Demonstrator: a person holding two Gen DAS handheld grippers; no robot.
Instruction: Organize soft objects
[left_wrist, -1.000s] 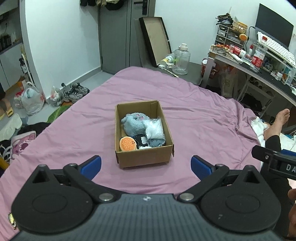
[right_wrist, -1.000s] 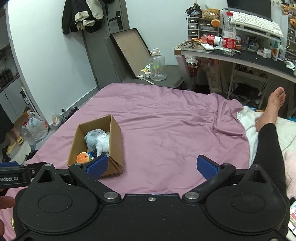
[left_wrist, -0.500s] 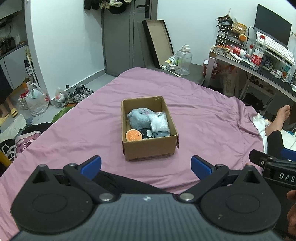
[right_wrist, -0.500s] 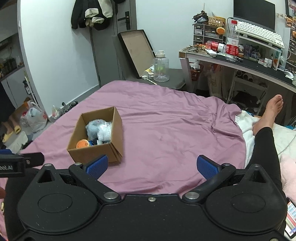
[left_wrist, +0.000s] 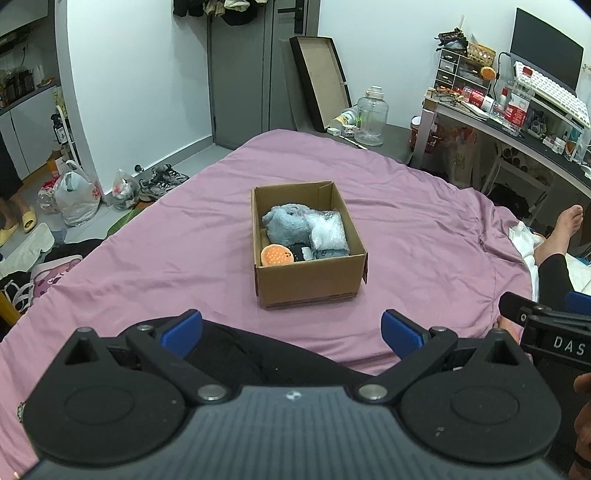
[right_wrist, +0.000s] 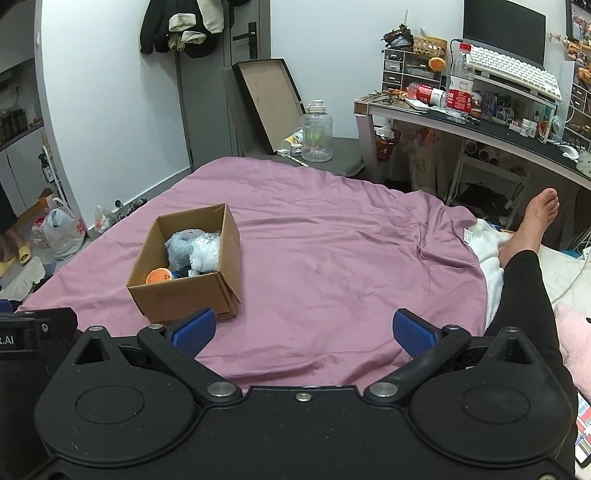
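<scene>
left hand-held gripper (left_wrist: 291, 328) wide, empty | right hand-held gripper (right_wrist: 303, 328) wide, empty | both pulled back — box (left_wrist: 310, 284) farther ahead, toys (left_wrist: 288, 225) inside — sorting looks done

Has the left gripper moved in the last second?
Yes. The left gripper has pulled back and up: the cardboard box now sits farther away, and more of the purple bedsheet shows.

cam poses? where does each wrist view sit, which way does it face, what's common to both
Left wrist: behind the open left gripper, facing the cardboard box straight ahead; the person's foot at right.
Right wrist: behind the open right gripper, facing the pink sheet; box left, leg right.
Shared: box, soft toys, desk.
</scene>
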